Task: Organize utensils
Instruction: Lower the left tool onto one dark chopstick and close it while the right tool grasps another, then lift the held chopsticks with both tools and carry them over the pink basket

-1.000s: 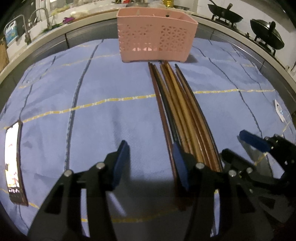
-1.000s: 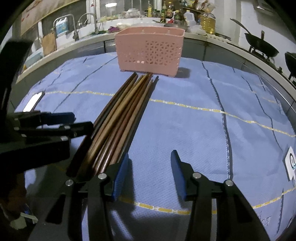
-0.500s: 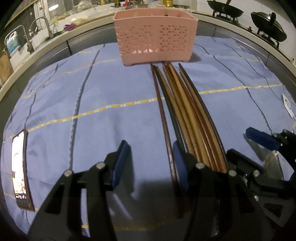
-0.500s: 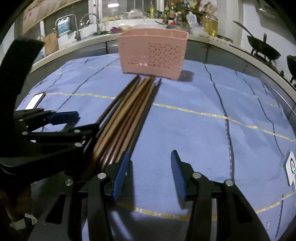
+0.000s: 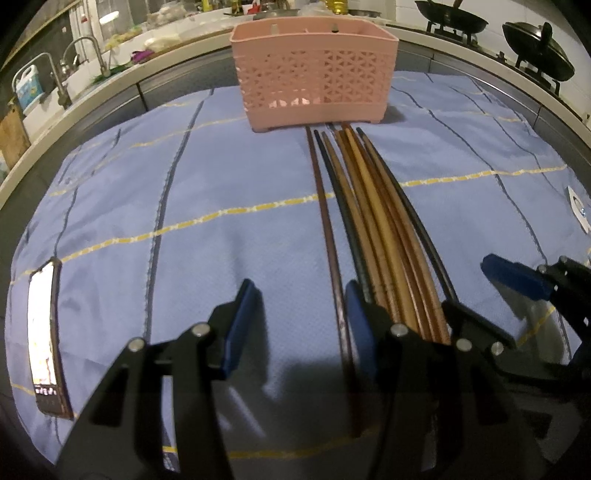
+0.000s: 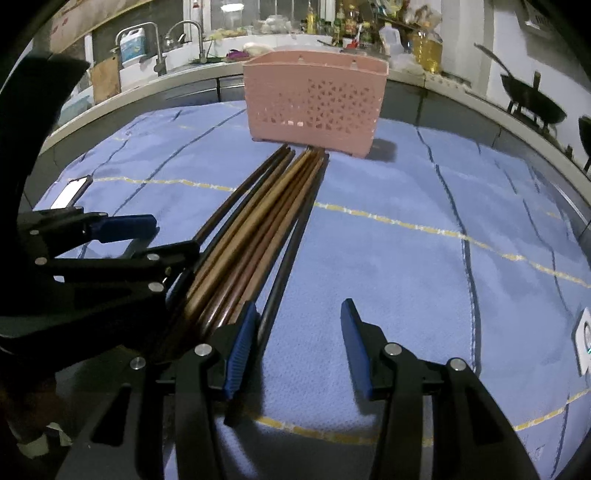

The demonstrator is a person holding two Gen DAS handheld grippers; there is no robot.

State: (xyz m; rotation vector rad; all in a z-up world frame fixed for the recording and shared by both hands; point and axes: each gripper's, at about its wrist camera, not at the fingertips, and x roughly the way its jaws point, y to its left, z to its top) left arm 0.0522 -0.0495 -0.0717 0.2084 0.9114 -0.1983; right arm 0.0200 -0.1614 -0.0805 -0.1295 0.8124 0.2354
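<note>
Several long brown and black chopsticks [image 5: 373, 206] lie side by side on the blue cloth, tips toward a pink perforated basket [image 5: 314, 70] at the far side; they also show in the right wrist view [image 6: 266, 221], below the basket [image 6: 314, 99]. My left gripper [image 5: 299, 321] is open and empty at their near ends, with its right finger on the bundle's left edge and one brown chopstick between the fingers. My right gripper [image 6: 295, 343] is open and empty, its left finger against the bundle's right edge, one black chopstick between the fingers.
A phone [image 5: 46, 343] with a lit screen lies on the cloth [image 5: 184, 184] at the left. A white tag [image 6: 585, 341] lies at the cloth's right edge. A sink with taps [image 6: 184, 40] and woks [image 5: 458, 22] line the counter behind.
Both grippers have drawn in around the chopsticks' near ends and tilted up a little, so the basket sits lower and larger in view. The chopsticks have not moved.
</note>
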